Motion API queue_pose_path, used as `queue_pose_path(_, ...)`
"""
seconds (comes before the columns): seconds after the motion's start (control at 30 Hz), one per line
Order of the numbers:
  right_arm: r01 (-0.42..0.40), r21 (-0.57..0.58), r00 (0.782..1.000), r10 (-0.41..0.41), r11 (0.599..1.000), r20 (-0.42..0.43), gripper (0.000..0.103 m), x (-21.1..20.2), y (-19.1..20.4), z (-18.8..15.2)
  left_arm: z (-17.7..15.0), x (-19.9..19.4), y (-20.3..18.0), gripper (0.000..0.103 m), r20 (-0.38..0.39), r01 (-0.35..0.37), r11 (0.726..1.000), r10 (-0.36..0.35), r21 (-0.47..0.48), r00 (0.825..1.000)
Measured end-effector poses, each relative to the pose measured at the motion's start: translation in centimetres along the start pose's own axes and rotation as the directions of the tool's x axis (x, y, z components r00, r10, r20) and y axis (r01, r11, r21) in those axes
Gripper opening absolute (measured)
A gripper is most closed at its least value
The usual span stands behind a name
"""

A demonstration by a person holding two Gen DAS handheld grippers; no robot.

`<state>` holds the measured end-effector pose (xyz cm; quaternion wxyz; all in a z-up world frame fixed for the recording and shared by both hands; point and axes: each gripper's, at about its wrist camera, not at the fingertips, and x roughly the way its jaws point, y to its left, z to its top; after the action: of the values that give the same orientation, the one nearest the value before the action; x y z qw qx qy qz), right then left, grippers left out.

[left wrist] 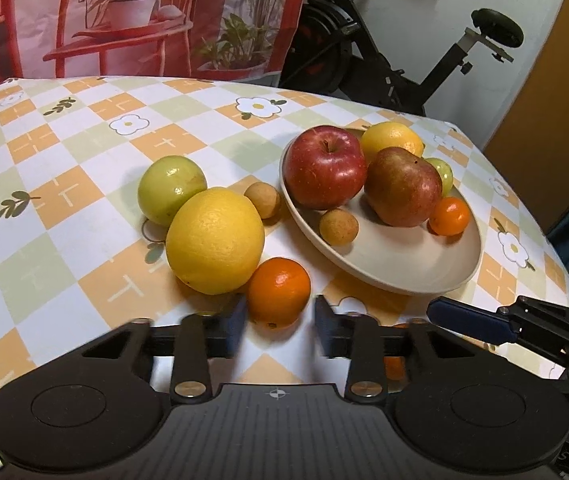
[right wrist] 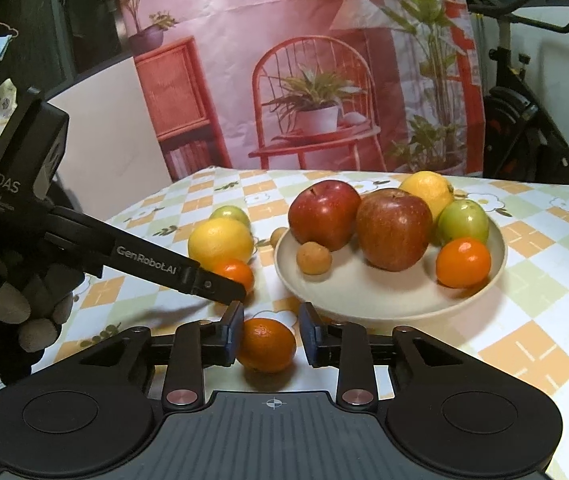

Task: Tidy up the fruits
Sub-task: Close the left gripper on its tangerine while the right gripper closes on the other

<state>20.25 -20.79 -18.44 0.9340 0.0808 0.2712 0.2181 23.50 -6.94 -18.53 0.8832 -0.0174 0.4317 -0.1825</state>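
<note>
left gripper has its pads either side of a small mandarin on the checked tablecloth, just near of the big lemon. Left pad looks to be touching, can't tell if it's actually squeezing. Right gripper is closed on a second mandarin, nearer and further right, still down on the cloth. The plate off to the right holds two apples and a few smaller fruits
</note>
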Motion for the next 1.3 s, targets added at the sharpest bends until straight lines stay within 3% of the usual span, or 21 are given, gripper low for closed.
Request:
queue_pose_path(0.67, -0.079, -0.081, 0.991, 0.069, 0.994, -0.117, 0.034, 2.0, 1.5, -0.2, -1.5, -1.1, 0.8, 0.034, 0.014, 0.024, 1.000, -0.023, -0.011, 1.000)
queue_pose_path(0.93, -0.072, -0.077, 0.993, 0.064, 0.994, -0.099, 0.033, 1.7, 1.4, -0.3, -1.7, -1.6, 0.8, 0.034, 0.032, 0.021, 1.000, -0.021, -0.010, 0.999)
queue_pose_path(1.3, -0.024, -0.015, 0.999, 0.024, 1.000, -0.023, 0.033, -0.1, -0.2, -0.1, -1.3, -2.5, -1.1, 0.026, 0.079, 0.006, 0.995, -0.014, 0.100, 0.997)
